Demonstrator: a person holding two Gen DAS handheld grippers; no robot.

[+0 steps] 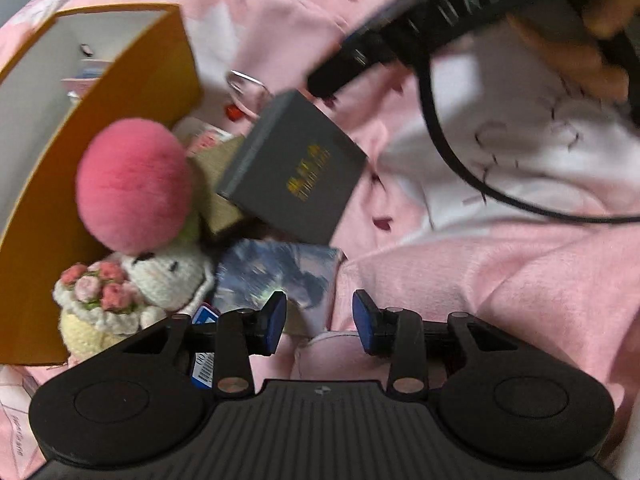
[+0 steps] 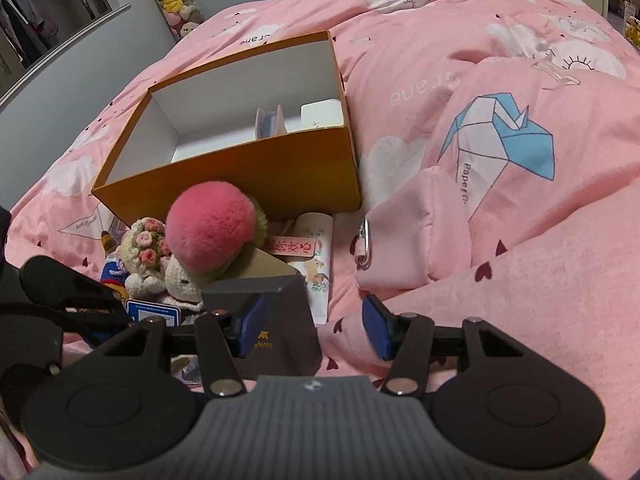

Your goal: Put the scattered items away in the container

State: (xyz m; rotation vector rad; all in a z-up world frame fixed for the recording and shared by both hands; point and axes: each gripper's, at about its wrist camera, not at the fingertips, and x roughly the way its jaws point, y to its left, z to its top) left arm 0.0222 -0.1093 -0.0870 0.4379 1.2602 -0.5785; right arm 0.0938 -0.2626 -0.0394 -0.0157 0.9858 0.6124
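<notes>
Bed w/ pink duvet (image 2: 500, 280), orange cardboard box (image 2: 256, 176) open-topped, white inside, a few things already in it at the far end (a pale card stood on edge, a white flat item). Scattered pile sits just outside the box's near wall: pink pompom (image 2: 210, 228) on top, crocheted bunny w/ rose bouquet (image 1: 120, 292) beside it, grey gift box (image 2: 276, 320) w/ gold lettering, a glossy blue-grey card (image 1: 276, 276), a long cream packet (image 2: 320, 256), silver carabiner (image 2: 364, 242) off to the right of the heap. Key relation: grey gift box lies at the right gripper (image 2: 316, 328), its left pad against the box's side, its right pad apart over bare duvet; box is between the jaws but off-centre, so not clamped — jaws loose, wide. Box's long faces run roughly along the fingers. Left gripper (image 1: 320, 320) points steeply down over duvet just right of the glossy card; jaws part-way apart, nothing between pads. Right hand is plainly nearer the gift box; judged next need: shift left a bit so both pads bear. Writing: "PaperCrane" under the origami-crane print, "crane" repeated mirrored on duvet; red Chinese characters on a small pink tag (image 2: 294, 250), not sure of reading; gold text on gift box too blurred; barcode label by left gripper unreadable.
</notes>
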